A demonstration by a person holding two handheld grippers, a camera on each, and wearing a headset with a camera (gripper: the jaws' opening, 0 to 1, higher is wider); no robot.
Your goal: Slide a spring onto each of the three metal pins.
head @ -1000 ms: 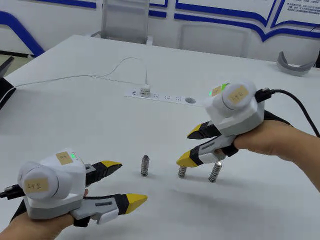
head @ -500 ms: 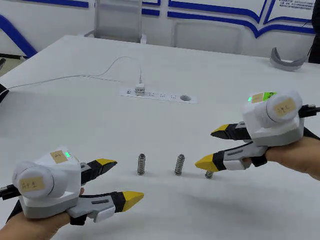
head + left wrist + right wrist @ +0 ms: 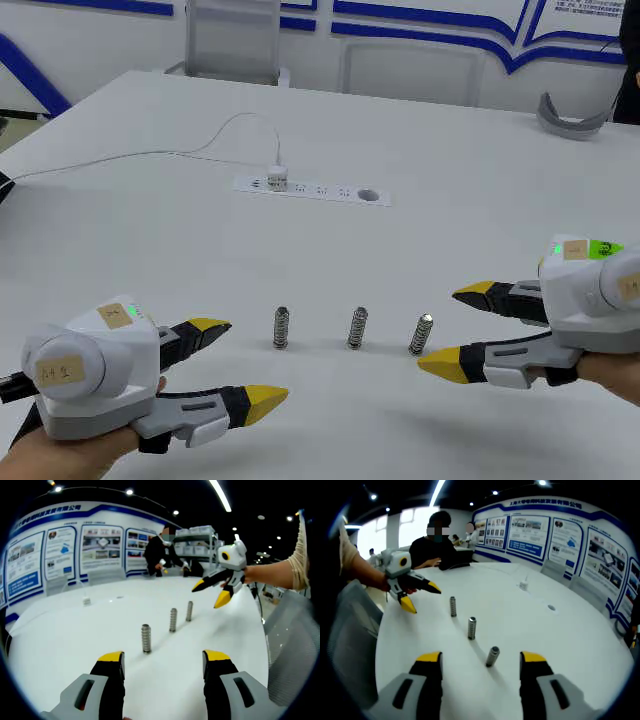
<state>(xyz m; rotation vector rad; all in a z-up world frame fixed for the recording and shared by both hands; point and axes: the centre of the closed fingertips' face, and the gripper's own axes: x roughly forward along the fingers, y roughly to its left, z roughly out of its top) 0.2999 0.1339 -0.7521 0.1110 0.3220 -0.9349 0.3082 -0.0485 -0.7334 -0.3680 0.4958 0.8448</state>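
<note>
White tabletop (image 3: 150,250) carries three springs in a row, roughly between the two grippers: left spring (image 3: 281,327), middle spring (image 3: 358,327), right spring (image 3: 422,335). The left and middle ones stand upright and the right one leans a little. Any pins inside the coils are too small to make out. Nothing touches a spring. At the near left sits the left gripper (image 3: 250,360), jaws apart and empty, with its yellow tips aimed toward the row and well short of the left spring. At the right edge is the right gripper (image 3: 440,328), jaws likewise apart and empty. In the head view its tips are just beside the right spring without touching it. The right gripper view puts that spring ahead of the jaws, in line with the gap and clear of both tips. In the left gripper view the row runs away from the jaws, and the other gripper is held above the table past the far spring. Further back on the table lies a white power strip (image 3: 310,189) with a small plug (image 3: 276,180) and a thin cable (image 3: 150,153) trailing left. A grey curved object (image 3: 570,115) lies at the far right. A chair (image 3: 232,40) stands behind the table, against a wall with blue stripes (image 3: 440,15). The gripper views show poster boards (image 3: 65,550) and a person in dark clothes (image 3: 437,545) at the table.
</note>
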